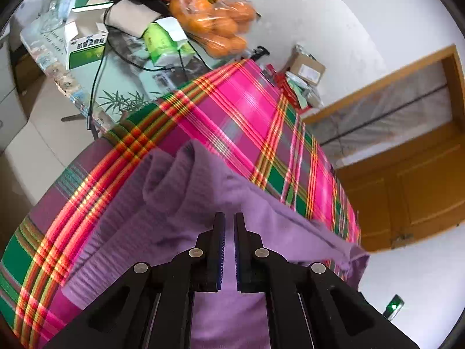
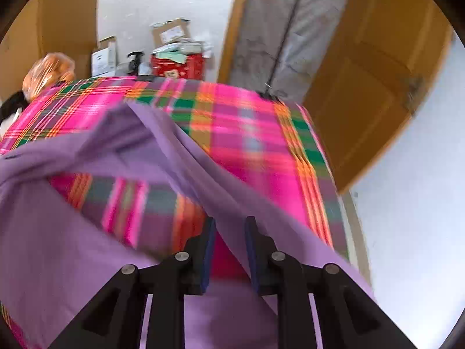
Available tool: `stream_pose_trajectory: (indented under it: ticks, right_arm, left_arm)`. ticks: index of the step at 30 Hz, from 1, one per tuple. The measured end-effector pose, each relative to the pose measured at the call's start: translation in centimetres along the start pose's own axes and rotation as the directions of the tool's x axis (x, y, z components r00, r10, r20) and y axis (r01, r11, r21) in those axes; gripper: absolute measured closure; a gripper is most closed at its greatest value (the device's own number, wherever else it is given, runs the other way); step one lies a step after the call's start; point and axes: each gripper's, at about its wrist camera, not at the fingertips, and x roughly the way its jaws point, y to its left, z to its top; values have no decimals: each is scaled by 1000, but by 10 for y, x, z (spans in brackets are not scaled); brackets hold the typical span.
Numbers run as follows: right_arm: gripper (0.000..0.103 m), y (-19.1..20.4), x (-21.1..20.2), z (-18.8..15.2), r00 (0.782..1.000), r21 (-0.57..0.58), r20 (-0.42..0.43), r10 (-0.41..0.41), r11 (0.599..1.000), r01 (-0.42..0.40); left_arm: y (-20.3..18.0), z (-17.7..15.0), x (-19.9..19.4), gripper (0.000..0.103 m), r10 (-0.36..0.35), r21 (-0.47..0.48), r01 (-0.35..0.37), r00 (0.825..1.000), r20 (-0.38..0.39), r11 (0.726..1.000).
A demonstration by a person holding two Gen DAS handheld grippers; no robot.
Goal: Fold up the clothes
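Two grippers, left gripper (image 1: 229,218) and right gripper (image 2: 231,222), jaws slightly parted over purple garment (image 1: 180,203), bagged oranges (image 1: 215,20) behind.

Matt ribbed purple cloth garment (image 1: 162,203)

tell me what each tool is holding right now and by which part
Neither hold can be confirmed. The left tool and right tool sit over the purple garment, jaws narrowly apart, but whether fabric is pinched cannot be told.

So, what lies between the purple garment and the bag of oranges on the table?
In the left wrist view, only the pink plaid cloth covers the stretch between the purple garment and the bag of oranges.
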Motion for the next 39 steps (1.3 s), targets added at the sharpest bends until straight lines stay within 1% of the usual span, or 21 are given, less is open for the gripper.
stream_pose_trajectory:
  ticks: [1, 5, 8, 10, 15, 19, 23, 24, 25, 26, 29, 31, 35, 39]
  right_arm:
    - [76, -9, -3, -9, 1000, 17, -4, -3, 1000, 4]
    - [73, -37, -11, -40, 999, 57, -34, -25, 998, 27]
    - [69, -49, -12, -52, 998, 63, -48, -33, 997, 36]
    - [68, -54, -9, -55, 998, 67, -55, -33, 997, 36]
    - [64, -49, -6, -58, 999, 47, -41, 20, 999, -18]
    - [64, -39, -3, -59, 999, -1, -40, -12, 1000, 12]
    - [64, -37, -2, -60, 999, -8, -30, -27, 1000, 27]
    - [65, -36, 0, -58, 999, -9, -30, -32, 999, 32]
    - [71, -36, 3, -53, 999, -11, -30, -43, 999, 43]
    - [83, -37, 5, -51, 998, -13, -29, -63, 998, 63]
    - [95, -41, 10, -44, 994, -8, -32, -107, 994, 107]
    - [95, -44, 11, -39, 993, -3, -22, -120, 993, 120]
    - [95, -50, 17, -20, 985, 0, 4, -173, 985, 173]
    - [95, -54, 23, -2, 971, -3, 37, -236, 972, 236]
  left_arm:
    - [-2, -3, 1, 98, -3, 8, 3, 1000, -7, 1000]
    - [-10, -18, 9, 98, -7, 36, 9, 999, -51, 999]
    - [-23, -31, 17, 92, -11, 85, 19, 995, -96, 996]
    - [-31, -40, 22, 92, -17, 120, 31, 992, -122, 992]
    - [-49, -58, 30, 92, -22, 189, 51, 988, -154, 981]
    - [-55, -67, 37, 92, -15, 216, 54, 983, -182, 975]
    - [-53, -71, 42, 92, -1, 215, 44, 980, -199, 976]
    - [-52, -73, 43, 92, 2, 215, 44, 978, -207, 976]
    - [-52, -74, 45, 92, 5, 217, 42, 977, -214, 975]
    - [-52, -76, 47, 92, 10, 219, 39, 975, -220, 975]
    - [-51, -80, 50, 92, 19, 222, 34, 972, -233, 975]
    - [-50, -82, 52, 92, 23, 222, 31, 971, -237, 974]
    - [-50, -82, 56, 92, 30, 217, 23, 971, -238, 976]
    - [-50, -83, 61, 92, 39, 216, 15, 970, -240, 976]
